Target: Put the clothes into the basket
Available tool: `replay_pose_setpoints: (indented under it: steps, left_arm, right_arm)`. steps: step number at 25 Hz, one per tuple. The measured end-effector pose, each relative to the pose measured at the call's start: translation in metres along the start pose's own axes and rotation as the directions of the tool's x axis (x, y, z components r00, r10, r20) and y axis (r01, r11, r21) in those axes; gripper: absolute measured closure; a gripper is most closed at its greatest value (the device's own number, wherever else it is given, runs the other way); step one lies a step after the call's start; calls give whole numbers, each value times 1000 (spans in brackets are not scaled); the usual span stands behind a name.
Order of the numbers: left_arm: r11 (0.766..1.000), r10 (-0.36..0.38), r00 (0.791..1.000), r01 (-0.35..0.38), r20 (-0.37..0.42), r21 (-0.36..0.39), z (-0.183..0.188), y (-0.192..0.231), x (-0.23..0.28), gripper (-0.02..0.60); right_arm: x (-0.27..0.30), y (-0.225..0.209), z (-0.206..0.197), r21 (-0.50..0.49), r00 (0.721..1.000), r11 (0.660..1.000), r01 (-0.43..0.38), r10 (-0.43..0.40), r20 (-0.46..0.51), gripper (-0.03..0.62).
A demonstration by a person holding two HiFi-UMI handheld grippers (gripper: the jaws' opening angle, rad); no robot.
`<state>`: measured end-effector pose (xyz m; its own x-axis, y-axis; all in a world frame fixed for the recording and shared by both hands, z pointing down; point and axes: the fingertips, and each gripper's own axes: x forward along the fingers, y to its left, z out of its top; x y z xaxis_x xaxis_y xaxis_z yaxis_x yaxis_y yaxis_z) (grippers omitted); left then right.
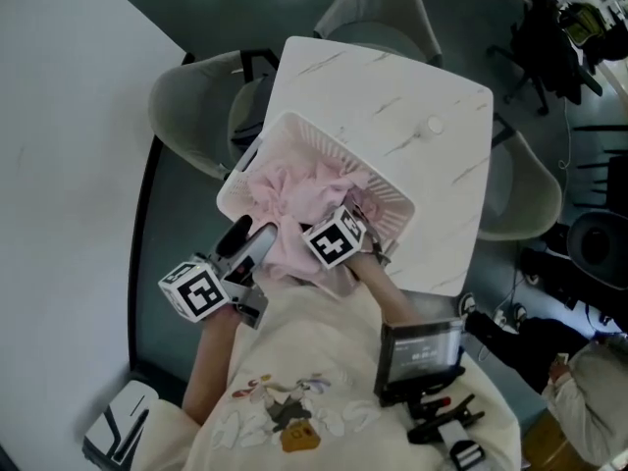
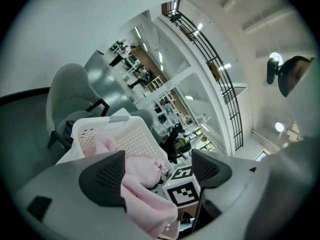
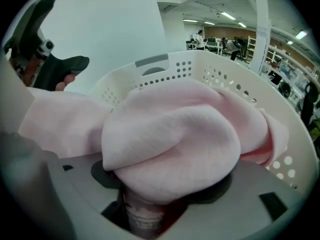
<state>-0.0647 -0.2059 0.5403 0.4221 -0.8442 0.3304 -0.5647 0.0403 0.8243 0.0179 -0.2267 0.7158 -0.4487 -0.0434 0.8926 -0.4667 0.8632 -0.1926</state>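
Head view: a white perforated plastic basket [image 1: 339,150] sat on a white marble-patterned bench [image 1: 392,96], with grey shell chairs [image 1: 186,106] around it. A soft pink fleecy cloth [image 1: 294,199] lay heaped inside the basket, one fold spilling over the near rim. The right gripper [image 1: 334,232] pointed steeply down into the heap, its marker cube blocking sight of its jaws. The left gripper [image 1: 250,241] was just beside the basket's near corner.

Left gripper view: the left gripper [image 2: 157,171] had its jaws well apart, the dimpled black pads pinching nothing. The pink fleecy cloth [image 2: 142,184] draped against the pad on the picture's left. The right gripper's cube showed between the jaws, with the basket's dotted wall [image 2: 132,136] behind.

Right gripper view: only here did the grip show. The right gripper [image 3: 160,189] had its jaws set wide and clamped on a thick, rounded wad of the cloth [image 3: 175,139], which bulged over most of both pads. One length of cloth ran towards the left gripper [image 3: 55,69]. Beyond it curved the basket's holed rim [image 3: 235,84].
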Motion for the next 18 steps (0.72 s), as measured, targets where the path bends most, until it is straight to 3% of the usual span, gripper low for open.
replay_pose_setpoints:
  steps: [6, 9, 13, 16, 18]
  left_arm:
    - [1000, -4, 1000, 3, -21, -22, -13, 6, 2, 163]
    - [999, 32, 999, -33, -42, -25, -22, 18, 4, 163]
    - [998, 36, 999, -37, -30, -45, -23, 28, 4, 164]
    - [999, 29, 999, -31, -32, -40, -21, 28, 8, 164]
    - [999, 20, 999, -22, -38, -39, -22, 27, 14, 164]
  right_arm:
    - [24, 9, -4, 4, 996, 997, -71, 71, -61, 266]
    - [38, 14, -13, 21, 990, 994, -106, 107, -93, 266]
    - [47, 9, -28, 50, 979, 995, -86, 94, -179, 266]
    - [67, 8, -24, 37, 982, 994, -101, 105, -155, 266]
    - [84, 5, -26, -23, 985, 997, -77, 72, -155, 266]
